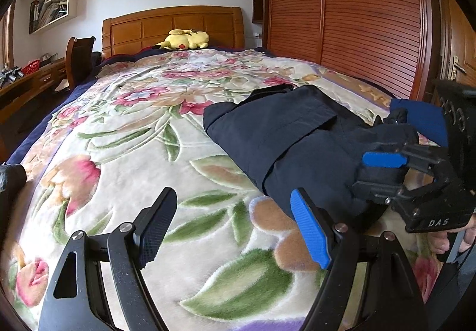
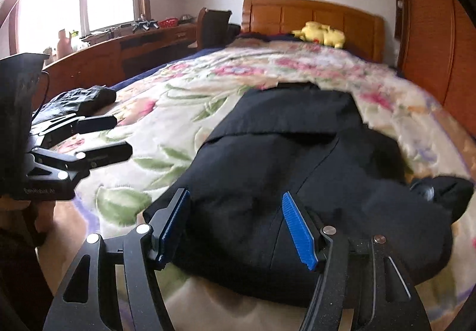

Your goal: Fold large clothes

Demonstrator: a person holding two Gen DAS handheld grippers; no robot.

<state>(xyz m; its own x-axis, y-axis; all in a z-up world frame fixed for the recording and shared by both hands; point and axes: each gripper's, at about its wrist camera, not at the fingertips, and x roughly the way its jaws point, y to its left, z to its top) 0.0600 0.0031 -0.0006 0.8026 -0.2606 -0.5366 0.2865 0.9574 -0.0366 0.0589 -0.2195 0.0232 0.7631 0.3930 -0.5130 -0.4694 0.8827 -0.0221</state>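
Lying on the floral blanket (image 1: 125, 134) of the bed, the dark navy garment (image 1: 285, 134) is partly folded, one panel laid over its middle. The right gripper (image 2: 236, 226) has its jaws spread apart around the garment's near edge, with cloth between them but not pinched. The left gripper (image 1: 232, 223) hovers just beside the garment over bare blanket, jaws released and holding nothing; a yellow plush toy (image 1: 184, 39) rests by the headboard (image 1: 172, 24).
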